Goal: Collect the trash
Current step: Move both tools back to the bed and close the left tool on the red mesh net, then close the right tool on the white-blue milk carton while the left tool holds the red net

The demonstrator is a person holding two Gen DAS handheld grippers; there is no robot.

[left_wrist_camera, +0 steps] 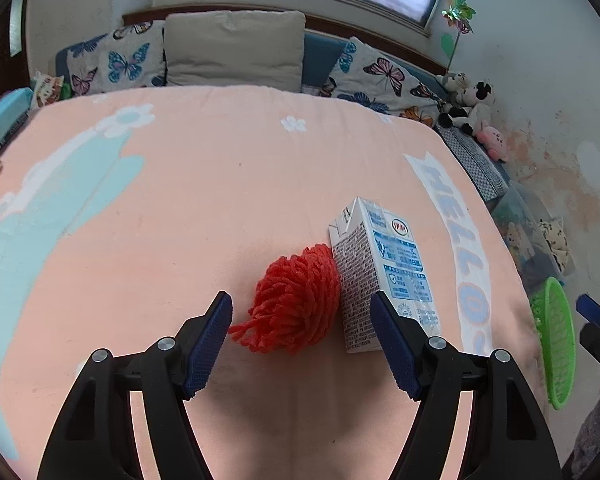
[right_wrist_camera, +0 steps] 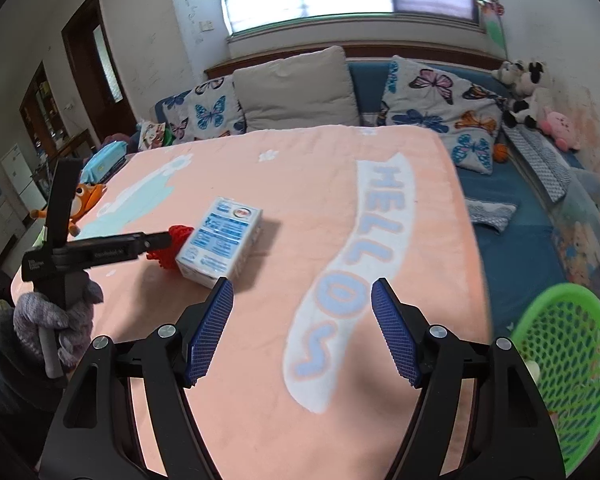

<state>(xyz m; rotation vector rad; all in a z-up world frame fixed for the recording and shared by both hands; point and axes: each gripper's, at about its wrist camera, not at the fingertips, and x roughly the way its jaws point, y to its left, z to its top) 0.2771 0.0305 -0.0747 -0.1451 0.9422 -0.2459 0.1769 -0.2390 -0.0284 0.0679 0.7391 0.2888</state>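
On the blanket (left_wrist_camera: pixel 228 184), one carton (left_wrist_camera: pixel 384 276), one pompom (left_wrist_camera: pixel 296 300); both claws (left_wrist_camera: pixel 302 340) (right_wrist_camera: pixel 302 330) gape empty.

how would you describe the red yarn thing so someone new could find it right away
On the pink blanket with the pale HELLO lettering, find the white and blue milk carton lying flat. The red yarn pom-pom touches its side, the only fuzzy, bright red thing there.

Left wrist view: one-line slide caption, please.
Open left tongs approach red yarn pom-pom touching a milk carton on the peach blanket.
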